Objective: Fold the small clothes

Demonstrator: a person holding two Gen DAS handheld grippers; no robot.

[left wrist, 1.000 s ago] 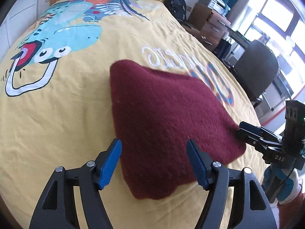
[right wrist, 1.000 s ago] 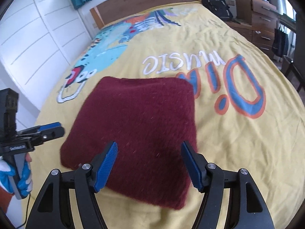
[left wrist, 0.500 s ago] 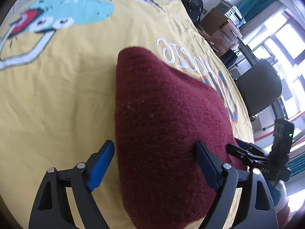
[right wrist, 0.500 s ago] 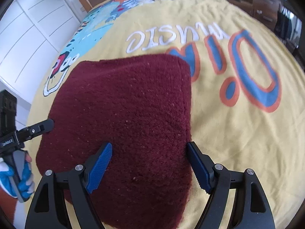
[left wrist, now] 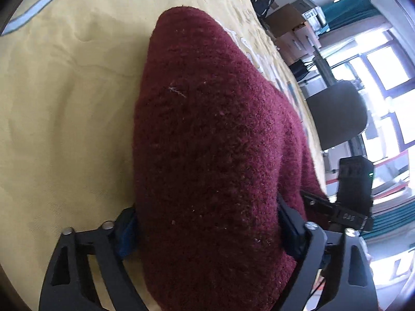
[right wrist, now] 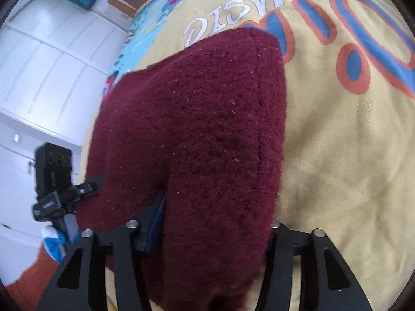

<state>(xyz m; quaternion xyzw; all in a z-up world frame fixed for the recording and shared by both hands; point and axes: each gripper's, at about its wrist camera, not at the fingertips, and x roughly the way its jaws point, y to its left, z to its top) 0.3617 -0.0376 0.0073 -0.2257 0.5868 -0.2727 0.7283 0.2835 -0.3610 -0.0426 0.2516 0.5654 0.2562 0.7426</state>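
We judged the maroon knit garment on the yellow bedspread soft, light and floppy, best pinched at its near corners, where our left tool and right tool had just been closing on bunched cloth

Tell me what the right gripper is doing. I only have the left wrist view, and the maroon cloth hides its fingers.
Observer: In the right wrist view, the right gripper has the maroon cloth bunched between its fingers. Its jaws have just been closing, and the blue pad presses the fabric.
Operator: Which edge is it on?
Observer: The near end of the side with a hem line along it.
Operator: What lies beside that side?
Observer: Yellow bedspread printed with large blue and orange letters.
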